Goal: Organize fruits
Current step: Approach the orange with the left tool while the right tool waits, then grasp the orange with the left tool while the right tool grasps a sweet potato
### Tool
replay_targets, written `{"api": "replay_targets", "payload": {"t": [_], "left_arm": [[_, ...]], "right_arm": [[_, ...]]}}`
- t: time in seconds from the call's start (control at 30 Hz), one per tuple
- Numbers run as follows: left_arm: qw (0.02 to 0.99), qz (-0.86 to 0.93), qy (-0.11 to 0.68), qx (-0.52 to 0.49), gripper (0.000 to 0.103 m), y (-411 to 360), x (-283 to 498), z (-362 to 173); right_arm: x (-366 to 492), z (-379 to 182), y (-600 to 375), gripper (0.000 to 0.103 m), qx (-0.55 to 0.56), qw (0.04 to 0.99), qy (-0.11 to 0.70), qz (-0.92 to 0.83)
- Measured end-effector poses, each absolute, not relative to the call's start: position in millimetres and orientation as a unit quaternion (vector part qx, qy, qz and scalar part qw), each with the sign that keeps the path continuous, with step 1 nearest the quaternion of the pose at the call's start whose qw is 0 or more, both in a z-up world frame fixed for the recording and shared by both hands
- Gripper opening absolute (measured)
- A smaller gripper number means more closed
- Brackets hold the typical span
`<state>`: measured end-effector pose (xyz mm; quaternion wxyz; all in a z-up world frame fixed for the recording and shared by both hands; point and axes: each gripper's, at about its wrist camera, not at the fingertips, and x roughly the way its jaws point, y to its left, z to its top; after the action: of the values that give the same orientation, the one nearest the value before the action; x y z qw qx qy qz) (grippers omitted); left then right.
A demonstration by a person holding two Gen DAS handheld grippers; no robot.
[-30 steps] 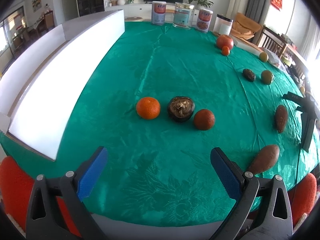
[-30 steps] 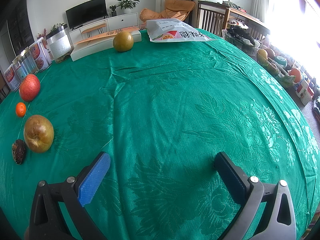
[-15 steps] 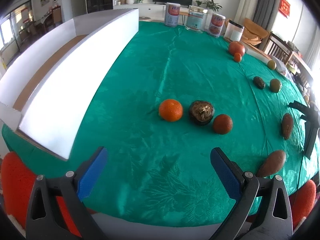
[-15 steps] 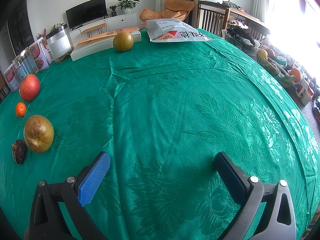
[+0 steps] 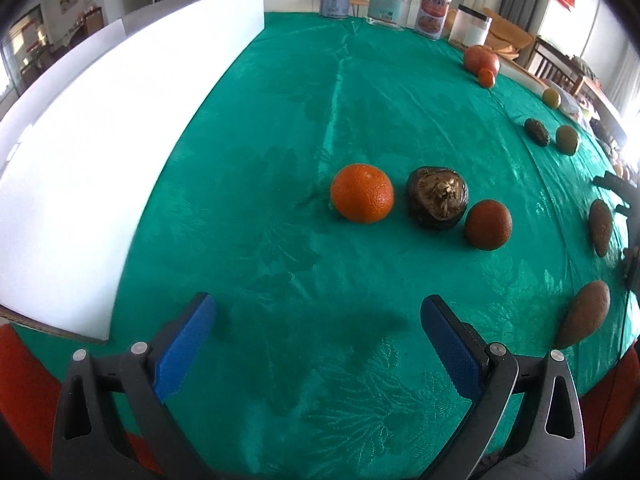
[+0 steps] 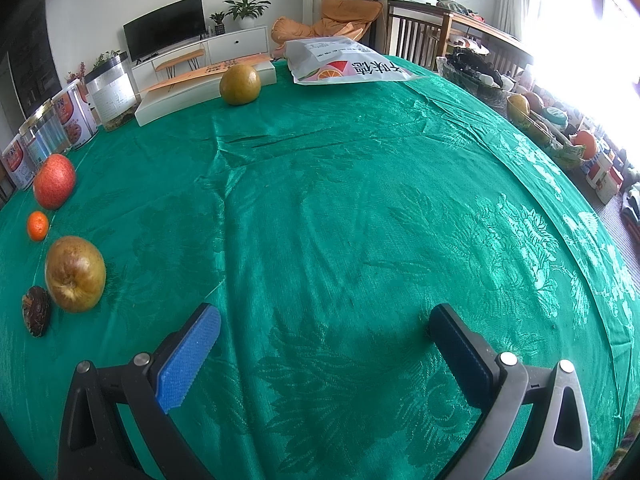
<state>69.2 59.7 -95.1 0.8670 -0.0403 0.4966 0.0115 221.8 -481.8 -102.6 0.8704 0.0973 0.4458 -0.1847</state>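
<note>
In the left wrist view an orange (image 5: 362, 193), a dark brown fruit (image 5: 437, 197) and a red-orange fruit (image 5: 488, 224) lie in a row on the green tablecloth. My left gripper (image 5: 316, 320) is open and empty, a little short of them. Two brown oblong fruits (image 5: 584, 314) (image 5: 600, 226) lie at the right edge. My right gripper (image 6: 326, 326) is open and empty over bare cloth. In the right wrist view a brown pear (image 6: 75, 273), a dark fruit (image 6: 36, 311), a small tangerine (image 6: 37, 225) and a red apple (image 6: 54, 181) lie far left.
A long white box (image 5: 120, 120) runs along the table's left side. Tins and jars (image 5: 386, 0) stand at the far edge. A round yellow-green fruit (image 6: 240, 84) sits by a flat white box (image 6: 192, 92) and a printed bag (image 6: 348, 66).
The left gripper has moved forward toward the row of three fruits, which now look larger and nearer. The right gripper has not moved.
</note>
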Motion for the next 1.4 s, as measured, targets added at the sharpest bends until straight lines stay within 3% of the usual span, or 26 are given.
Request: {"api": "replay_targets", "payload": {"t": [0.27, 0.5, 0.6, 0.7, 0.87, 0.9, 0.93, 1.0, 1.23, 1.27, 1.33, 1.4], "left_arm": [[0.875, 0.005, 0.484, -0.009, 0.103, 54.7, 68.1, -100.8], [0.876, -0.037, 0.480, 0.007, 0.103, 62.7, 70.2, -100.2], [0.875, -0.075, 0.477, -0.038, 0.102, 77.9, 75.9, -92.1], [0.875, -0.105, 0.467, -0.080, 0.102, 90.1, 89.8, -82.8], [0.886, -0.126, 0.446, -0.003, 0.100, 79.8, 110.5, -77.4], [0.884, -0.138, 0.446, 0.006, 0.096, 77.4, 113.8, -79.2], [0.883, -0.145, 0.447, 0.013, 0.078, 75.3, 115.5, -81.1], [0.873, -0.162, 0.458, 0.037, 0.063, 67.3, 123.3, -87.0], [0.874, -0.184, 0.444, 0.070, 0.066, 52.8, 125.9, -91.7], [0.874, -0.185, 0.443, 0.073, 0.064, 52.1, 125.4, -91.9], [0.877, -0.185, 0.437, 0.075, 0.037, 51.4, 123.9, -90.9], [0.878, -0.183, 0.437, 0.071, 0.034, 50.8, 124.3, -89.8]], "right_arm": [[218.8, -100.3, -476.8, 0.102, 0.087, 0.870, 0.458, -0.159], [101.6, -39.9, -423.0, 0.102, 0.127, 0.922, 0.348, -0.112], [40.7, -22.3, -387.4, 0.103, 0.139, 0.936, 0.309, -0.093], [8.3, -26.3, -353.3, 0.103, 0.124, 0.939, 0.311, -0.071], [-3.4, -41.1, -321.3, 0.103, 0.092, 0.937, 0.335, -0.044], [-2.9, -40.5, -321.0, 0.103, 0.095, 0.936, 0.338, -0.039], [-2.9, -39.9, -322.5, 0.103, 0.099, 0.935, 0.337, -0.038], [-3.2, -37.6, -325.3, 0.103, 0.106, 0.934, 0.339, -0.040], [2.9, -43.4, -334.2, 0.103, 0.131, 0.919, 0.369, -0.035], [4.4, -44.1, -334.8, 0.103, 0.134, 0.917, 0.375, -0.035], [11.1, -45.5, -334.2, 0.102, 0.135, 0.911, 0.389, -0.030], [23.2, -47.8, -332.3, 0.094, 0.134, 0.904, 0.407, -0.015]]}}
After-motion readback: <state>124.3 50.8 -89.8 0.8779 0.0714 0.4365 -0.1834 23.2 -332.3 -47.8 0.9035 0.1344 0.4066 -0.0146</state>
